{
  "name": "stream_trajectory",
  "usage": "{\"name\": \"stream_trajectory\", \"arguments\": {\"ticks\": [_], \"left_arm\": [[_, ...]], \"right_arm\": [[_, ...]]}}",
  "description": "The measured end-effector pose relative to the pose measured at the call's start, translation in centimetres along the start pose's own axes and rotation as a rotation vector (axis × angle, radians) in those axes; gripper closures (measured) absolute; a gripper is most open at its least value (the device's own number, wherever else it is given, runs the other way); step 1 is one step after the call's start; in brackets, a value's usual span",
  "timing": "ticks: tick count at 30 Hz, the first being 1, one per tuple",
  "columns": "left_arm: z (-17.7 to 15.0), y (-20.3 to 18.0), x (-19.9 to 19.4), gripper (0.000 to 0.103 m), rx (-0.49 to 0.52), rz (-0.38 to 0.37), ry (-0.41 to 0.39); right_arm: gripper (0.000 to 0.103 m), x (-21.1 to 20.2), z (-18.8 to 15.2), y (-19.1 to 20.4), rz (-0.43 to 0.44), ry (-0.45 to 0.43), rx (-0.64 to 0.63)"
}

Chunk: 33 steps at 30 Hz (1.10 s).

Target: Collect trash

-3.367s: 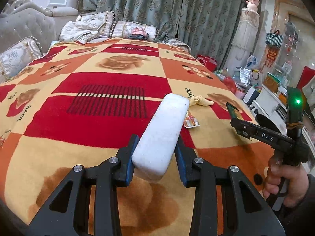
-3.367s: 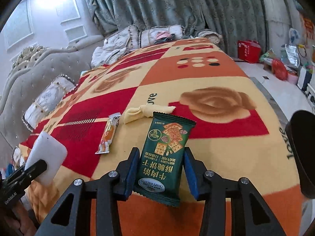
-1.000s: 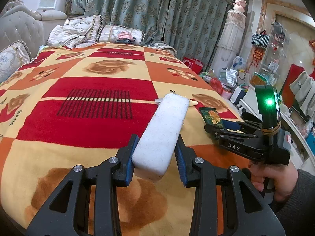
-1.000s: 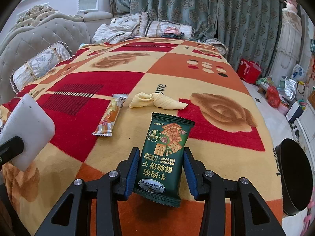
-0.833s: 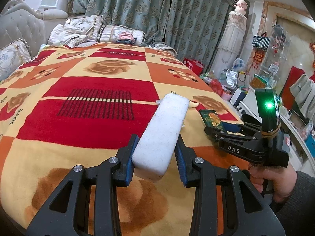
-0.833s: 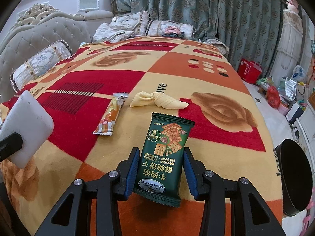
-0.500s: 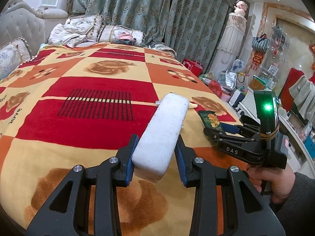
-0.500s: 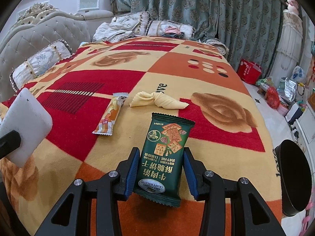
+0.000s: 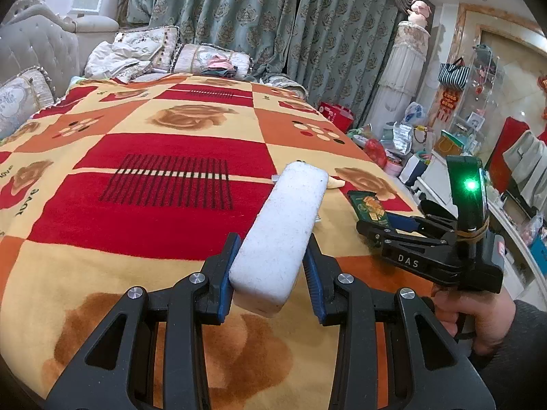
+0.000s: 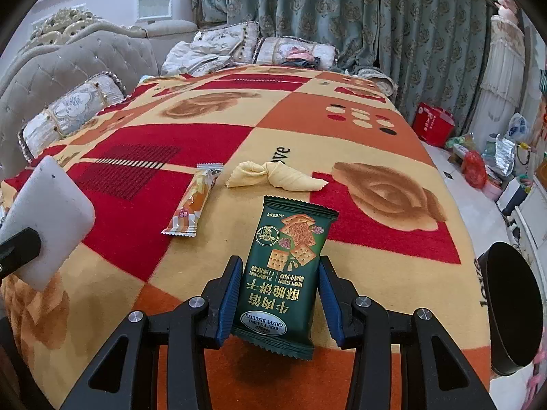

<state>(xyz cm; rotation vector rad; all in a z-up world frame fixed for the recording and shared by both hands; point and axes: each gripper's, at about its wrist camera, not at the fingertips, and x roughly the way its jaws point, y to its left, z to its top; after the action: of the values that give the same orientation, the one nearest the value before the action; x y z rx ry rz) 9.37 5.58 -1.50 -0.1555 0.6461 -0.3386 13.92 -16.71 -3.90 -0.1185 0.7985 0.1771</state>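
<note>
My left gripper [image 9: 271, 270] is shut on a white foam block [image 9: 283, 235] and holds it above the bed blanket [image 9: 136, 205]. My right gripper [image 10: 278, 299] is shut on a green biscuit packet [image 10: 287, 266]; both also show at the right of the left wrist view, the gripper [image 9: 383, 225] and the packet [image 9: 369, 206]. An orange snack wrapper [image 10: 195, 201] and a crumpled yellow cloth [image 10: 273, 176] lie on the blanket ahead of the right gripper. The foam block also shows at the left edge of the right wrist view [image 10: 48, 218].
A black round bin [image 10: 512, 311] stands off the bed's right edge. Pillows [image 10: 71, 109] and a padded headboard [image 10: 68, 65] line the left. Bags and clutter [image 9: 407, 136] fill the floor on the right, with curtains [image 10: 307, 10] behind the bed.
Since 3.4 s ago both grippers have drawn back and swung slightly, each keeping its load. Over the last second almost nothing has moved.
</note>
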Motion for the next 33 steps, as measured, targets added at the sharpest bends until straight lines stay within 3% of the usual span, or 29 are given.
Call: {"name": "stream_trajectory", "arguments": {"ticks": [33], "left_arm": [[-0.22, -0.06, 0.31, 0.069, 0.004, 0.051, -0.004]], "right_arm": [[0.061, -0.89, -0.09, -0.24, 0.023, -0.032, 0.006]]}}
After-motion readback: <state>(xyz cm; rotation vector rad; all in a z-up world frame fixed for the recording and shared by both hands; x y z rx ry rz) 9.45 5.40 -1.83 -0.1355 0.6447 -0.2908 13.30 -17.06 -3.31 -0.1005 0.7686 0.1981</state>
